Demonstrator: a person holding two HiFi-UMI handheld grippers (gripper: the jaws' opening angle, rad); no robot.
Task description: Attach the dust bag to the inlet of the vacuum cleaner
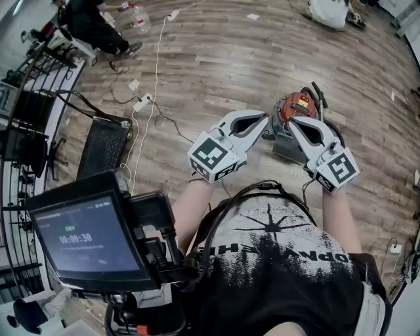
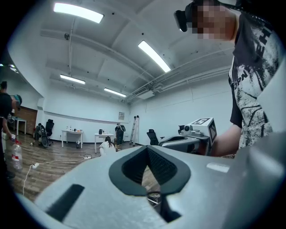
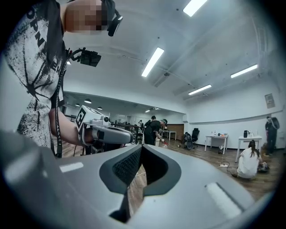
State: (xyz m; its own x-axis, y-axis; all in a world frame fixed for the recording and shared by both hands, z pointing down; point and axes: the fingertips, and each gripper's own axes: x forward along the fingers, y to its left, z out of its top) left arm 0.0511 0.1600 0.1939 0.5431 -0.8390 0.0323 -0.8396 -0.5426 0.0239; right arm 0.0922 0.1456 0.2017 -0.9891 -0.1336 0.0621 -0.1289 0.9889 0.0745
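The vacuum cleaner [image 1: 298,106], a grey body with a red top and black cable, stands on the wood floor just ahead of both hands. My left gripper [image 1: 264,119] points forward with its tips at the vacuum's left side, jaws shut and empty. My right gripper [image 1: 293,123] lies over the vacuum's near side, also shut with nothing held. In the left gripper view the shut jaws [image 2: 147,148] face the room, with the right gripper [image 2: 193,135] beside them. The right gripper view shows its own shut jaws [image 3: 140,148] and the left gripper [image 3: 102,130]. I see no dust bag near the grippers.
A power strip with white cables [image 1: 143,102] and a black panel [image 1: 102,147] lie on the floor to the left. A black rack [image 1: 26,131] lines the left edge. A person [image 1: 98,26] sits far left. A white bundle [image 1: 328,12] lies far right.
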